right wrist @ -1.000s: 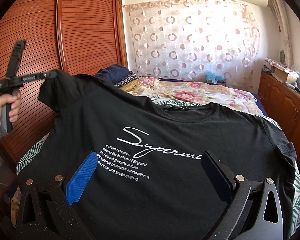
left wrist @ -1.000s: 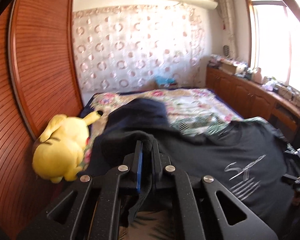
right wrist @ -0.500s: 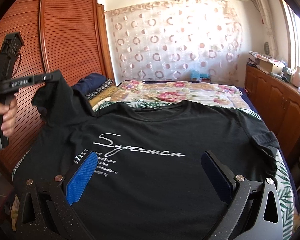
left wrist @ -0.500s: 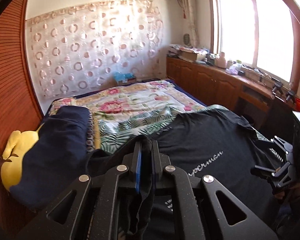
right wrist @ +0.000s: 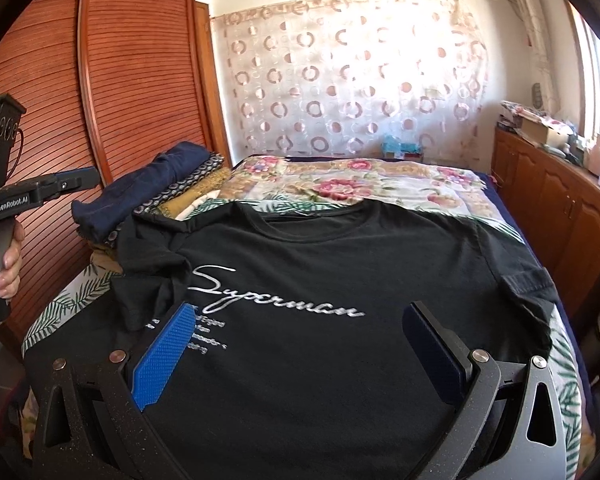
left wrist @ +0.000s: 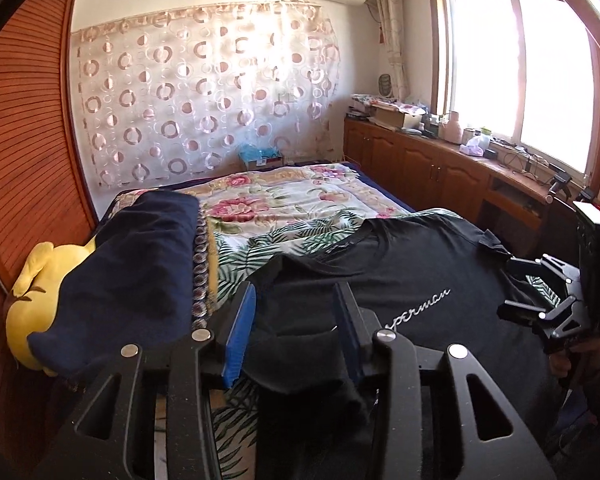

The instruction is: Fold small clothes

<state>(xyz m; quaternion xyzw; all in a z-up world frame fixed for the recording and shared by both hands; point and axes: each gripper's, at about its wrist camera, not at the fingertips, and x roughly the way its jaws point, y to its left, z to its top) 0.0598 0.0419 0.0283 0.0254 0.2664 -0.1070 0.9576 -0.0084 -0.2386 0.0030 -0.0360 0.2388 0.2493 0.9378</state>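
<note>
A black T-shirt (right wrist: pixel 320 272) with white "Superman" script lies face up on the bed; it also shows in the left wrist view (left wrist: pixel 412 276). Its left sleeve (right wrist: pixel 152 264) lies folded in over the chest. My left gripper (left wrist: pixel 296 316) is open, with that sleeve lying loose between and below its fingers. In the right wrist view the left gripper (right wrist: pixel 80 180) hangs above the bed's left side. My right gripper (right wrist: pixel 296 344) is open and empty above the shirt's lower front. It also shows in the left wrist view (left wrist: pixel 516 288) at the shirt's right edge.
A stack of folded clothes (right wrist: pixel 156 196), navy on top, sits at the shirt's upper left. A yellow plush toy (left wrist: pixel 32 316) lies beside it against the wooden wardrobe (right wrist: pixel 132 92). A floral quilt (right wrist: pixel 352 180) covers the far bed. Wooden cabinets (left wrist: pixel 440 168) line the right wall.
My left gripper carried the sleeve rightward over the shirt, then opened and let it drop onto the chest. The right gripper stayed open above the hem.
</note>
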